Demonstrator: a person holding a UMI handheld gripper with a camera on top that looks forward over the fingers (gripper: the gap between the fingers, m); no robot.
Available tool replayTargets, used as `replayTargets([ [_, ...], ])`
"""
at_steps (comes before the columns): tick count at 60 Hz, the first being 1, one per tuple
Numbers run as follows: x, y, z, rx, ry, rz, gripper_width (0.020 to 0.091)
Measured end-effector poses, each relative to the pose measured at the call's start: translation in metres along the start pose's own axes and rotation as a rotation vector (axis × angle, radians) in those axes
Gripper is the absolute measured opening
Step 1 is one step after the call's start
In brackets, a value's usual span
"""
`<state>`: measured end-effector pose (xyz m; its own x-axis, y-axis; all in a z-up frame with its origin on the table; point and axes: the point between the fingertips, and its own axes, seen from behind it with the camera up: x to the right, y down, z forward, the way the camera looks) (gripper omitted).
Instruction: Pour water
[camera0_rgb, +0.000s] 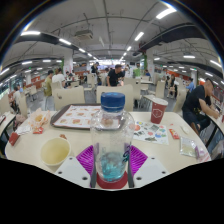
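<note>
Tool (112, 165) level, fingers pressing upright water bottle (112, 135) above table (160, 148).

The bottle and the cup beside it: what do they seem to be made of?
Bottle: likely clear plastic, glossy; the tool's pads show through it, and the cap is opaque blue. The tool grips it. Cup: probably pale yellow plastic or paper, matte, no shine.

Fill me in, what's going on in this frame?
A hand-held gripper has its fingers closed on a clear water bottle with a blue cap, held upright over a round table in a canteen. A yellow cup stands to the bottle's left, a red cup and a tray beyond. No pouring yet.
</note>
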<state>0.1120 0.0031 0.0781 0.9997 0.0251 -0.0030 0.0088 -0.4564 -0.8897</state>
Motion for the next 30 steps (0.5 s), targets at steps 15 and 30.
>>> replayTargets([
  [15, 0.003, 0.020, 0.001, 0.044, 0.043, 0.009, 0.0463],
  [30, 0.006, 0.020, -0.032, -0.101, 0.073, 0.005, 0.0833],
])
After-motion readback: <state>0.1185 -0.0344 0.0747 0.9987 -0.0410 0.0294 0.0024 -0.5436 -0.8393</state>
